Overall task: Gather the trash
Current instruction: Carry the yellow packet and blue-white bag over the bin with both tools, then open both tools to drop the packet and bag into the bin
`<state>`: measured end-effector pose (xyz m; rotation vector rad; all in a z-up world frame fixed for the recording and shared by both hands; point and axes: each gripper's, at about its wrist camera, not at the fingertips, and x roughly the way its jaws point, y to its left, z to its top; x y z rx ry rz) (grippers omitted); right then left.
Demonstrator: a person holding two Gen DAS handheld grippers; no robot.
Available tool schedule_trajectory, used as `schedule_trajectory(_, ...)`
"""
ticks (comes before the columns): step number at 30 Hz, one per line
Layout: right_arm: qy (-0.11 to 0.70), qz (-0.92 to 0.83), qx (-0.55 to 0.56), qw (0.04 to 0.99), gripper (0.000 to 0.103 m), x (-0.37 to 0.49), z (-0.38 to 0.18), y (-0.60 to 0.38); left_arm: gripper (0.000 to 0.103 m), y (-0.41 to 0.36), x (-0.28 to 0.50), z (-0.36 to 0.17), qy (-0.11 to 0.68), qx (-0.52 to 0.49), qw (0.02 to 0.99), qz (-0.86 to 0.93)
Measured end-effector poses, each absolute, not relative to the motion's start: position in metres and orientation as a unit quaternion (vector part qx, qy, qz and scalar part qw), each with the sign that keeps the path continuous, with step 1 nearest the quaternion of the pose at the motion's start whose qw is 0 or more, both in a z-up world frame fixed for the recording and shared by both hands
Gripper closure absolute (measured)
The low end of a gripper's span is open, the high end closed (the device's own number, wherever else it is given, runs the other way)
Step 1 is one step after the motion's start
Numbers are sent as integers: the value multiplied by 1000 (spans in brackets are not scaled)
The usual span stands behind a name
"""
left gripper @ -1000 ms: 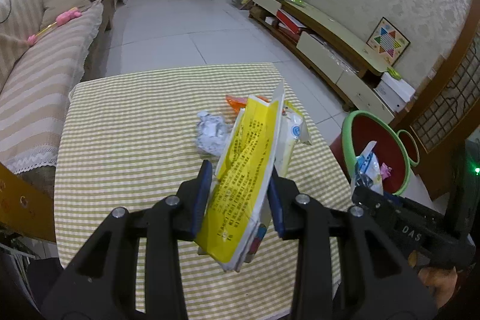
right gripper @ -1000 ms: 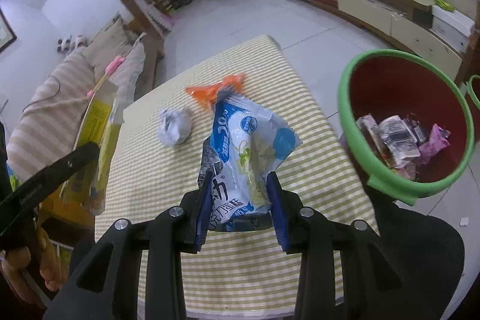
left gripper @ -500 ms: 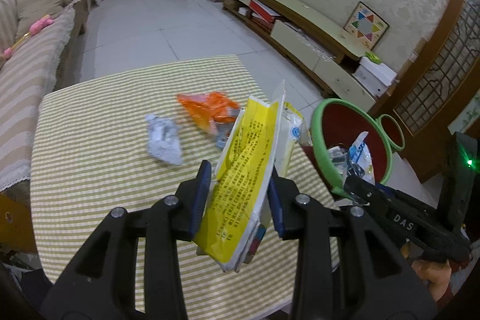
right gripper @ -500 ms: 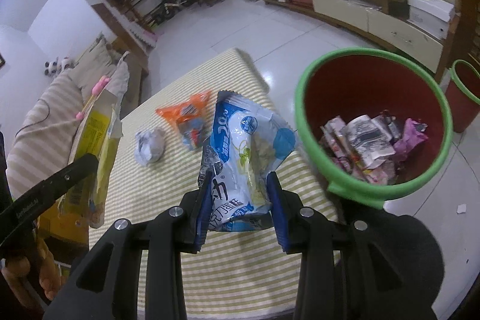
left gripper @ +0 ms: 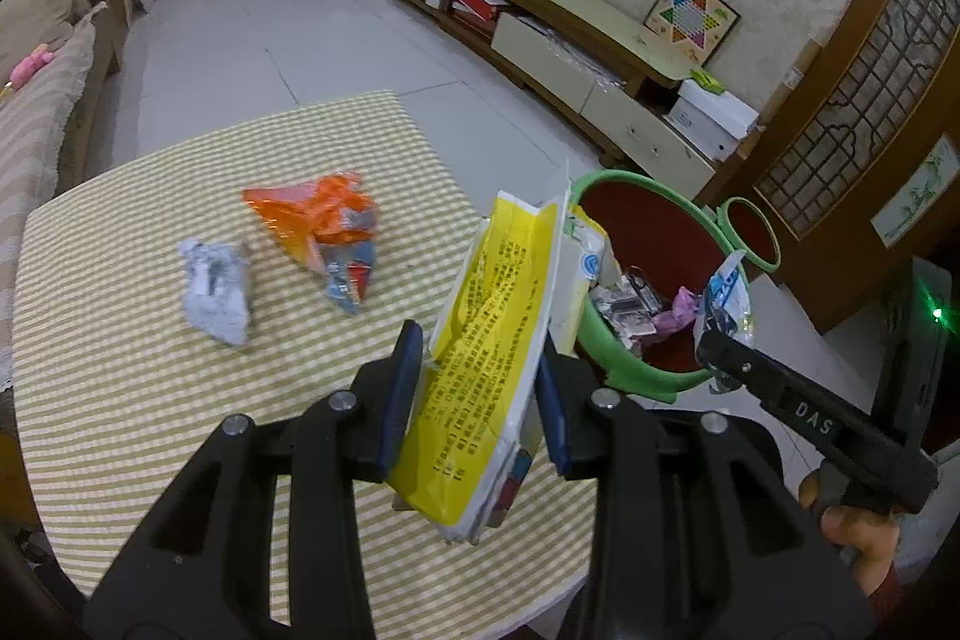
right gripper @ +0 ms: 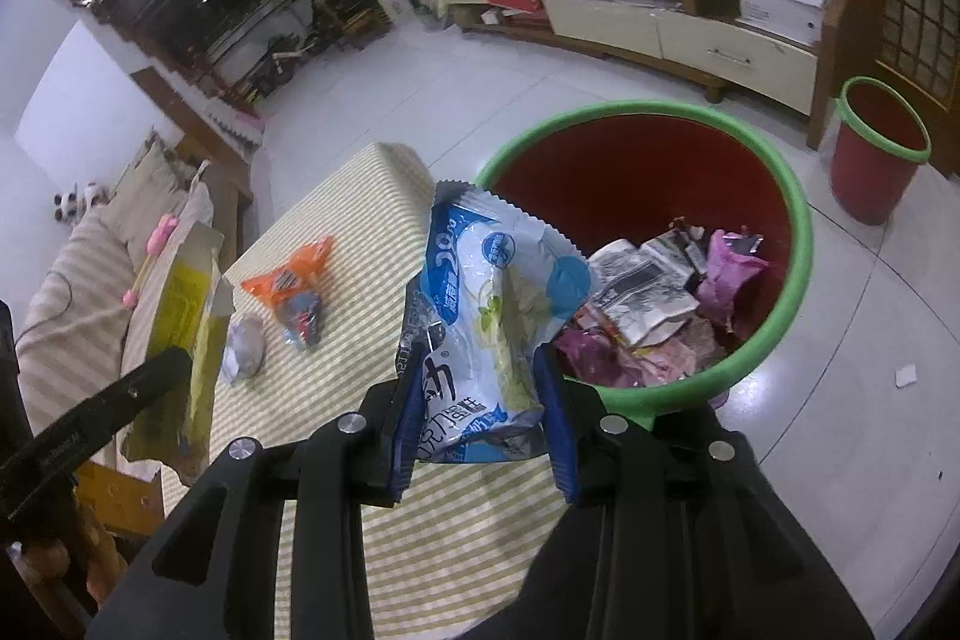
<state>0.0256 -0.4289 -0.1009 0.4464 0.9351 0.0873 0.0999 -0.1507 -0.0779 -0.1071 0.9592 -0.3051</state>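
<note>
Yellow packet clamped in left gripper, blue-white wrapper pinched in right gripper, green-rimmed bin just ahead, orange wrapper and crumpled paper on table beyond.

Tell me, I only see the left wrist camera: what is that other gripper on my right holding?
Observer: The right gripper is shut on a blue and white snack bag.
Operator: Is it over the bin yet?
Observer: Its top overlaps the near rim of the green-rimmed bin; whether it is over the opening, I cannot tell.
Operator: Is the bin full?
Observer: No, wrappers cover only the bottom.
Operator: Any other bins?
Observer: A smaller bin stands on the floor beyond it.
</note>
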Motion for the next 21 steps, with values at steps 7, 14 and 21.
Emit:
schedule_trajectory(7,422,-5,218,880,69,41,-94,-472,69,-208,135,-94,485,-58,847,-208)
schedule_trajectory(14,410,-41,219,884,67,57,-94,-507,62,-280,167,-95,481,-32,838,-258)
schedule_trajectory(21,414,-59,224,880,38,67,-106,-518,22,-269,170,-91,470,-55,845,-250)
